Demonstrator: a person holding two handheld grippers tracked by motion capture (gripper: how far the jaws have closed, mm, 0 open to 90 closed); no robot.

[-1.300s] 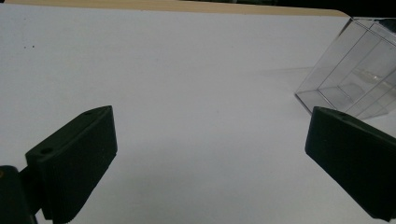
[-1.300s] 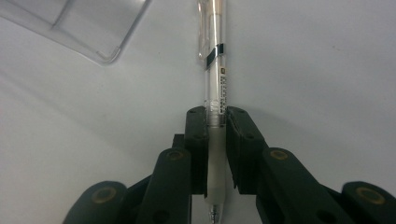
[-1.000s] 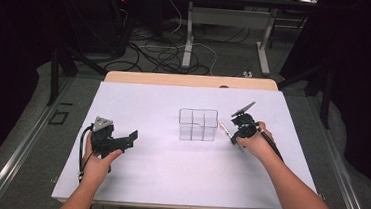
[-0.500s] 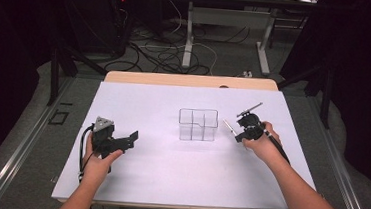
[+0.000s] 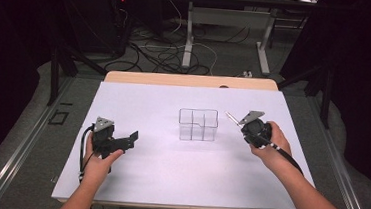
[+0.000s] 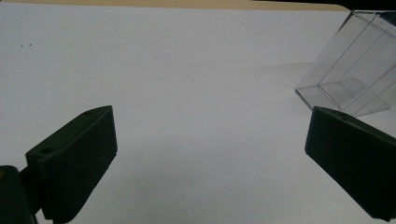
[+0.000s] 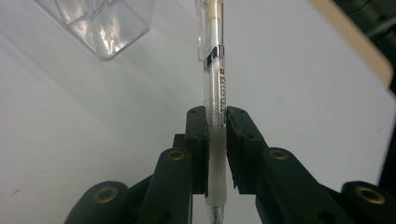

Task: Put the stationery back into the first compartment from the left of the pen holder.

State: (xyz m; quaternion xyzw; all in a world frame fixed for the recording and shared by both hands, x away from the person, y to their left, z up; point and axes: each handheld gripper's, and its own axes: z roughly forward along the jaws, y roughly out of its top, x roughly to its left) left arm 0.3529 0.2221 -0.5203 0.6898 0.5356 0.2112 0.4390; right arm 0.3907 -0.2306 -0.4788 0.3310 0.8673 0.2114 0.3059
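- The right hand (image 5: 267, 141) has swung since a second ago: it was close against the right wall of the clear organiser (image 5: 198, 124), and now it sits a little further right and nearer the person, so the gap to the box has widened.
- White table sheet (image 5: 168, 168): unchanged, with the divided organiser standing at its middle, same spot as before.
- Left gripper (image 5: 132, 137) — parked low at the left of the sheet, exactly where it was; in the left gripper view its jaws stand wide apart with bare sheet between them, nothing held.
- Right gripper (image 7: 216, 122) — jaws clamped tight on the barrel of a clear pen (image 7: 215, 79).
- The pen's long axis runs straight out along the jaws; in the high view its free end (image 5: 231, 117) points up-left towards the organiser's top right corner, just short of it, off the sheet.
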